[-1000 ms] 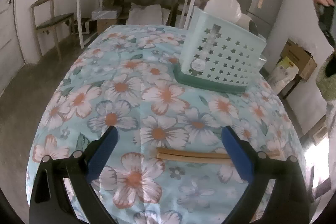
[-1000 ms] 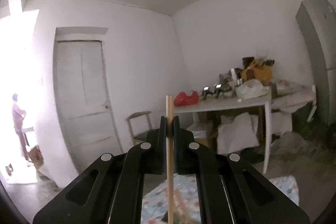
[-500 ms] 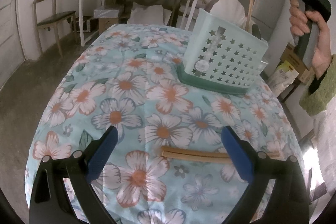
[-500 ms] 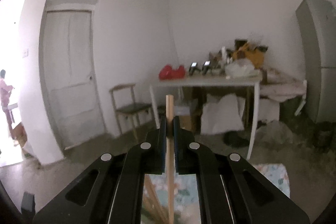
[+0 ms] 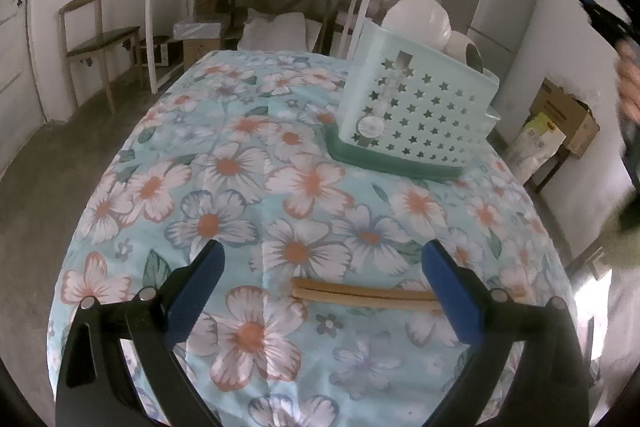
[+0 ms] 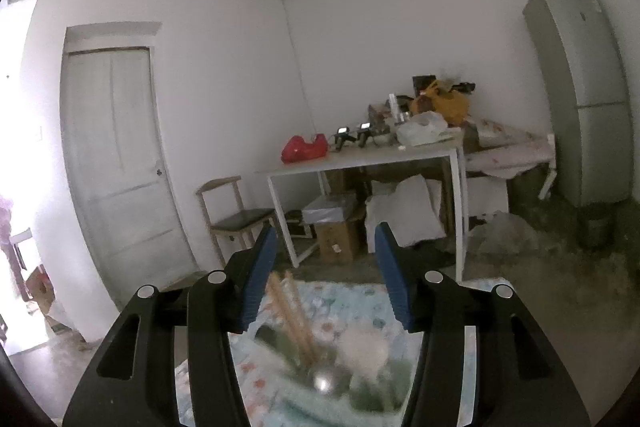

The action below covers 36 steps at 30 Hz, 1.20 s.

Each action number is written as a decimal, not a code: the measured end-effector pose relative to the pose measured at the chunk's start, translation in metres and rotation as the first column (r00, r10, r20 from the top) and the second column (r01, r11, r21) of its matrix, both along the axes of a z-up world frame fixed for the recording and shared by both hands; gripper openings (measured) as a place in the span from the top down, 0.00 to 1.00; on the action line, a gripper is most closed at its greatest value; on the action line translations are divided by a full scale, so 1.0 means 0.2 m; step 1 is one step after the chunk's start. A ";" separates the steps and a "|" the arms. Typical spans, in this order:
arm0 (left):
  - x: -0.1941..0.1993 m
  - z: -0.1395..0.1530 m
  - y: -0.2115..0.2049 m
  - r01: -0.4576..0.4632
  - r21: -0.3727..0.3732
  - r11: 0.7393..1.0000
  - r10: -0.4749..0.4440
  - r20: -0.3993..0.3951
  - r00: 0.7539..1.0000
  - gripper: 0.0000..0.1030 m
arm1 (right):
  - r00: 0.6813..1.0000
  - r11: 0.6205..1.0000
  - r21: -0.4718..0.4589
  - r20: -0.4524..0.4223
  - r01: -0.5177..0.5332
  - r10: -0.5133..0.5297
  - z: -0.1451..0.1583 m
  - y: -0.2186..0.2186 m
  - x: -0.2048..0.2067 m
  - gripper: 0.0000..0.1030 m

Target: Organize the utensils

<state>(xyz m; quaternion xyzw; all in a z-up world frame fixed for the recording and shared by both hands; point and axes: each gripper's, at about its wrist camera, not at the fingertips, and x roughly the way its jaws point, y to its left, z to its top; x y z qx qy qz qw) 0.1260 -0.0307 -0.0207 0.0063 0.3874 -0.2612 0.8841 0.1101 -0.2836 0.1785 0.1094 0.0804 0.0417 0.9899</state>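
My right gripper (image 6: 326, 267) is opening and has let go of its chopstick (image 6: 290, 311), now in the basket (image 5: 416, 111). My left gripper (image 5: 320, 279) waits wide open, empty, over the last two chopsticks (image 5: 360, 293).

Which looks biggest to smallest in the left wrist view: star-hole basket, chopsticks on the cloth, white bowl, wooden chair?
1. star-hole basket
2. chopsticks, long but thin
3. wooden chair and white bowl: not ranked, since the chair stands far back and the basket hides part of the bowl.
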 end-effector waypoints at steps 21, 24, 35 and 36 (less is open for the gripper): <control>-0.06 -0.17 0.02 -0.056 -0.322 0.945 -0.079 -0.391 0.917 0.41 | 0.892 0.972 0.236 -0.443 0.014 0.095 -0.75 0.10 -0.22 0.52; -0.02 -0.29 0.03 -0.137 -0.405 0.904 -0.099 -0.512 0.853 0.52 | 0.891 0.971 0.240 -0.443 0.006 0.103 -0.75 0.11 -0.21 0.52; 0.07 -0.45 0.05 -0.336 -0.486 0.807 -0.056 -0.629 0.776 0.86 | 0.886 0.955 0.296 -0.445 0.009 0.130 -0.82 0.06 -0.22 0.52; 0.07 -0.46 0.05 -0.343 -0.484 0.805 -0.051 -0.632 0.773 0.88 | 0.885 0.955 0.297 -0.446 0.009 0.130 -0.82 0.07 -0.22 0.52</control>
